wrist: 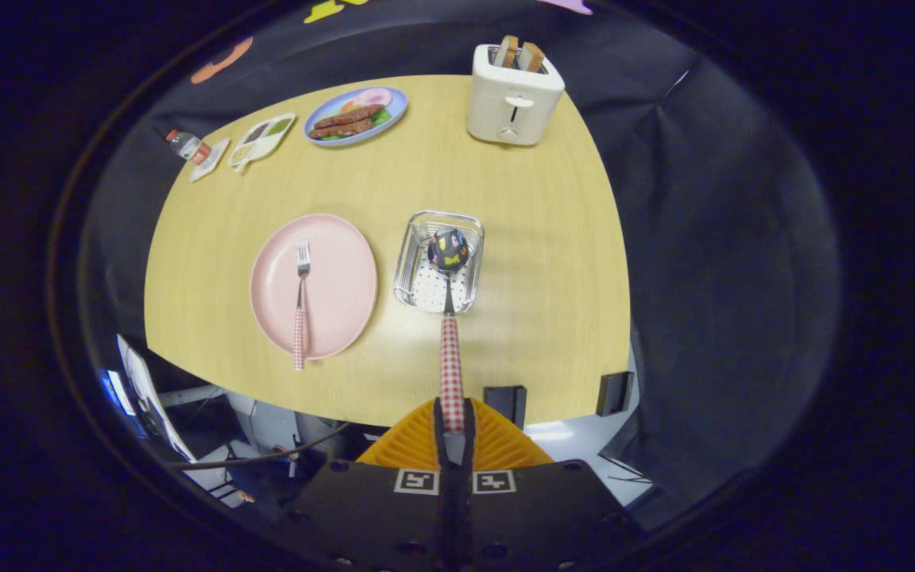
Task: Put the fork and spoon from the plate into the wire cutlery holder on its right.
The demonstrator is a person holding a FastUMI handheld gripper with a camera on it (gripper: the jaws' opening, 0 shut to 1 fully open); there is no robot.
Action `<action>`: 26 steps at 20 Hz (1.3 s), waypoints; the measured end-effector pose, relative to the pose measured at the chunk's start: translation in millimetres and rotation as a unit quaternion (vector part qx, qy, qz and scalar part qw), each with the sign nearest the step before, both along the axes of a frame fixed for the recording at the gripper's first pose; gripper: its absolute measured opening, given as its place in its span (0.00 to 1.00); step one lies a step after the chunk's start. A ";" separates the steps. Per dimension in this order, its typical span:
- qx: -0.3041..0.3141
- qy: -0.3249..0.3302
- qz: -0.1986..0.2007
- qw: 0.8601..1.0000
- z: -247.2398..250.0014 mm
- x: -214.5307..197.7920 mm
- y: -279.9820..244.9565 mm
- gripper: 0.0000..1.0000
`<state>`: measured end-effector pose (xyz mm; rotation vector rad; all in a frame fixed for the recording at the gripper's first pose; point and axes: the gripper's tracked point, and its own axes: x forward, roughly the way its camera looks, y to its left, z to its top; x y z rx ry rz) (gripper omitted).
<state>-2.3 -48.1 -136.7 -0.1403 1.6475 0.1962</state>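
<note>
bottle (186, 145): far left corner of the table, lying on its side, red cap end against a small white dish (210, 159).
snack tray (262, 140): white, divided, just right of the bottle, compartments hold green and tan bits.
blue plate (356, 116): far side of the table, left of centre, holds brown strips, green leaves, a pink slice.
pink plate (314, 284): near left of the table, just left of the wire cutlery holder, not touching it.
fork (300, 302): lies on the pink plate, tines to the far side, red-checked handle pointing near and overhanging the plate's near rim.
wire cutlery holder (438, 260): clear-looking rectangular basket with perforated white floor, centre of the table, right of the pink plate.
spoon (449, 334): red-checked handle clamped at its near end, runs straight ahead of the fingers; bowl sits over the far half of the holder. Cannot tell whether the bowl touches the holder floor or is above it.
gripper (453, 429): near edge of the table, centred; both fingers closed tight on the spoon handle end, no gap visible beside it.
toaster (514, 97): white, far right of the table, two slices of bread standing in the slots, lever on the near face.
table (537, 262): light wood, bare stretch right of the holder; two dark brackets on its near right edge.
clutter: below the table's near left edge, cables and a lit screen, too small to make out.
</note>
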 end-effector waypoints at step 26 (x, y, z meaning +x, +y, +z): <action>0.021 -0.066 -0.004 0.998 11.2 39.8 33.9 0.71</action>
